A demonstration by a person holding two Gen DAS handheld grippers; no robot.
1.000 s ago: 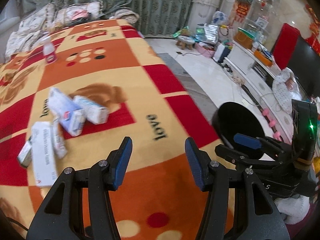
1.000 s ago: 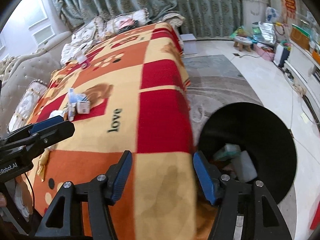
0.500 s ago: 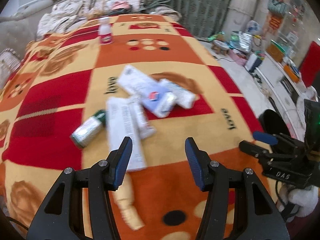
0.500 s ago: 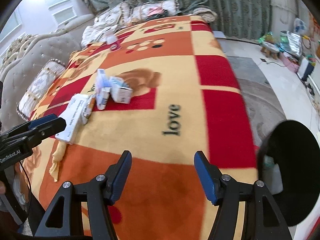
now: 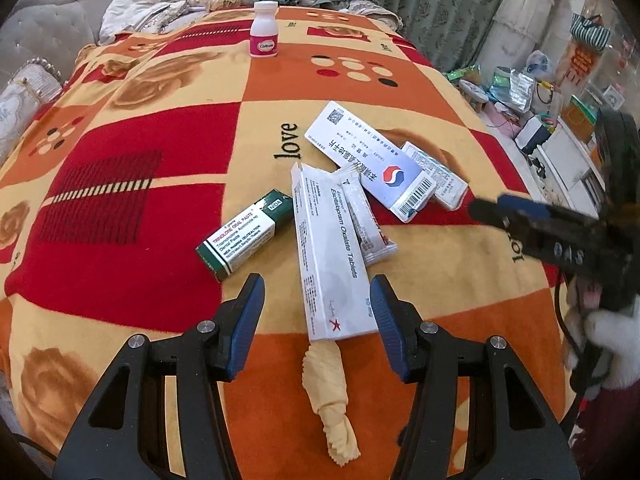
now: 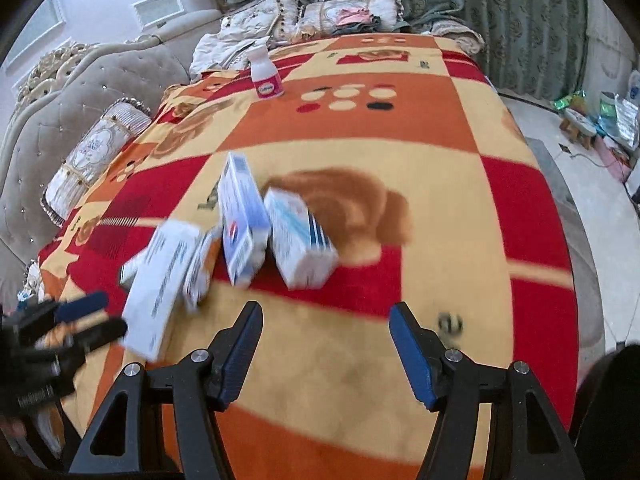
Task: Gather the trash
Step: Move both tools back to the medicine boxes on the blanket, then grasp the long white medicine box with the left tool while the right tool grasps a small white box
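Left wrist — left gripper open over long white box | green box at ten o'clock | right gripper open — empty

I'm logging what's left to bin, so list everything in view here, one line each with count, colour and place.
long tablet box: 1, white, nearest the left tool, lying flat
green paste box: 1, green and white, left of the long box
barcode box: 1, white and pale blue, behind the long box, overlapping a smaller box
small box: 1, white, right of the barcode box
flattened tube carton: 1, white, against the long box's right side
twisted cloth: 1, yellow, at the long box's near end
pill bottle: 1, white with pink label, upright, far end
blanket: 1, red, orange, yellow, under everything
cushions: several, pale, behind
left tool: open, empty
right tool: open, empty
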